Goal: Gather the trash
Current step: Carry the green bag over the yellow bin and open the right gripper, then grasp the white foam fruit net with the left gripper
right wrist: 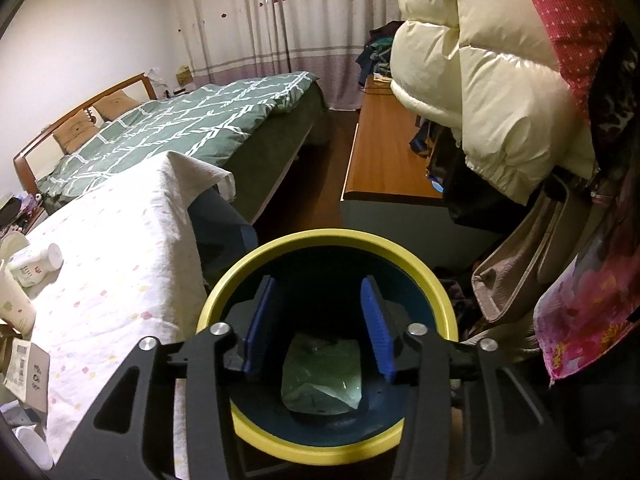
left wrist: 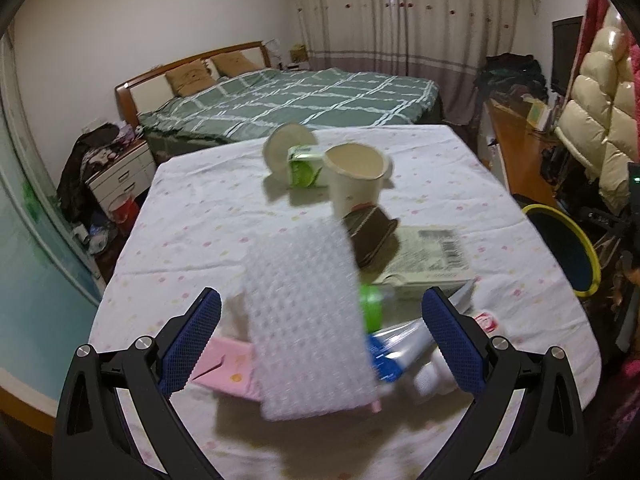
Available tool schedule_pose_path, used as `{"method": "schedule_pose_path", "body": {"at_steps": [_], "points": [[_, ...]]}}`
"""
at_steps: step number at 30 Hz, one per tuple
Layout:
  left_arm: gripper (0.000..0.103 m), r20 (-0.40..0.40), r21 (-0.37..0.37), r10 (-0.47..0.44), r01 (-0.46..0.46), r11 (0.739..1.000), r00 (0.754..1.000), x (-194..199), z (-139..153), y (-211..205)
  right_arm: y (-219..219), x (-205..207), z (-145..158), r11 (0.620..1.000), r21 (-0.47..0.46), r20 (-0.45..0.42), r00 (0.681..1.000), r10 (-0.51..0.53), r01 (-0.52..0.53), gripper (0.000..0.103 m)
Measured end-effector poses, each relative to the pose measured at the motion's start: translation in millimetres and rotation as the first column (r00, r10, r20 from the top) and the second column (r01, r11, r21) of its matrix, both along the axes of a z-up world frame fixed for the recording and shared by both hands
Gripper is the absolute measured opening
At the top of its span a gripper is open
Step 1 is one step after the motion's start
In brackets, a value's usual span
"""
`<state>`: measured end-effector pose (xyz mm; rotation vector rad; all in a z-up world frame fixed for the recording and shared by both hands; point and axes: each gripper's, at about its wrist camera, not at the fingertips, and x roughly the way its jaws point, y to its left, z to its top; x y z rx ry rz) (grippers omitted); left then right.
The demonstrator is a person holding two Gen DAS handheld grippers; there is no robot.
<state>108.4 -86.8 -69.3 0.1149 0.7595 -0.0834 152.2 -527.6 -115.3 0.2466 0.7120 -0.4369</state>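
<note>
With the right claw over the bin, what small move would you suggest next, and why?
Probably lift the right claw away from the bin and back toward the table. Its jaws stand apart with nothing between them, and a clear wrapper already lies on the bin floor, so that drop looks done. Cups, a box and tubes are left on the table.

At lower centre we see the right gripper [right wrist: 318, 326] over a yellow-rimmed bin [right wrist: 432, 280], jaws apart with nothing between; a crumpled pale-green wrapper [right wrist: 322, 380] lies inside; at left, the cloth-covered table [right wrist: 120, 280] carries cups.
</note>
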Motion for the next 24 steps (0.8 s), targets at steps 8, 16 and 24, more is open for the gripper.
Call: {"method": "schedule_pose_path", "body": {"at_steps": [8,16,24], "points": [[0.099,-0.049,0.01,0.031,-0.03,0.999,0.998,7.9,-13.1,9.6,11.7,2.7,1.7,1.0,0.004,0.004,1.0,0.029,-0.029,0.044],[0.095,-0.111,-0.032,0.025,-0.029,0.999,0.994,17.0,-26.8,9.9,13.1,1.7,-1.0,0.999,0.014,-0.002,0.999,0.033,-0.033,0.044],[0.057,-0.147,-0.071,0.013,-0.023,0.997,0.989,24.0,-31.4,12.0,12.4,-1.5,-1.9,0.999,0.026,0.006,0.999,0.034,-0.034,0.044]]}}
